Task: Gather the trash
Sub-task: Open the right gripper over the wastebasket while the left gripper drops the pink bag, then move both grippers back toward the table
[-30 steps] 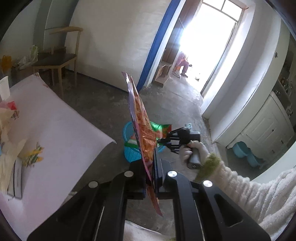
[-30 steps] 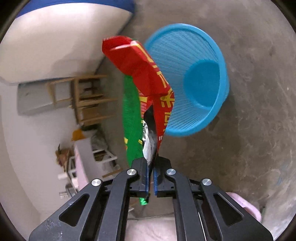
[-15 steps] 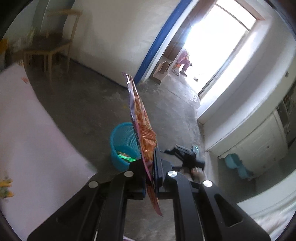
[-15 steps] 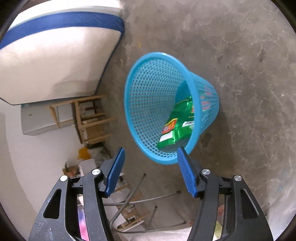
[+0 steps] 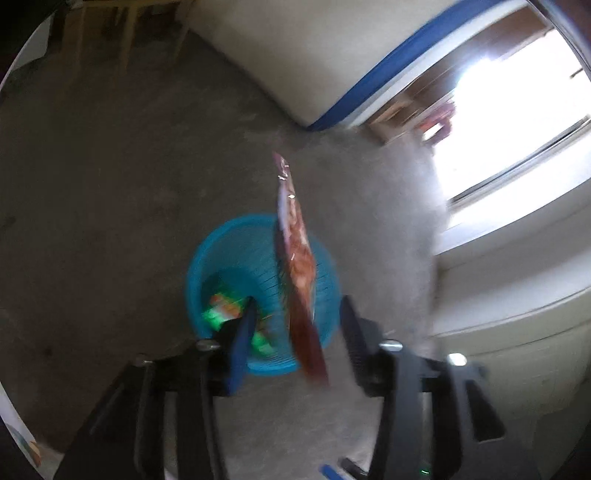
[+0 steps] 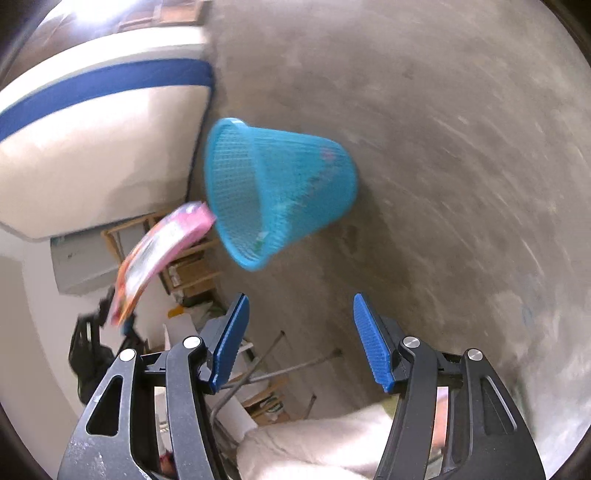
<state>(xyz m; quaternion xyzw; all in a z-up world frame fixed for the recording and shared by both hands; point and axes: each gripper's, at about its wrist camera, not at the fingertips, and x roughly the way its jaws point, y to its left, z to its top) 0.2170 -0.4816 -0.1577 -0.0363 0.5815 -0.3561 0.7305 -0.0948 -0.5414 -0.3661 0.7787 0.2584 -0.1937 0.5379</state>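
A blue mesh basket stands on the concrete floor with a green wrapper inside. My left gripper hangs over it, its jaws opening. An orange snack bag stands edge-on between them, and neither pad presses it. In the right wrist view the same bag shows pink and orange, left of the basket rim, with the left gripper dark and blurred below it. My right gripper is open and empty, short of the basket.
A white wall with a blue stripe runs behind the basket, beside a bright doorway. Wooden chair legs stand at the far left. Metal legs and a white sleeve lie below my right gripper.
The left gripper has come down over the basket and its jaws have parted off the orange bag. The right gripper dropped its red and green wrapper into the basket, then drew back open.
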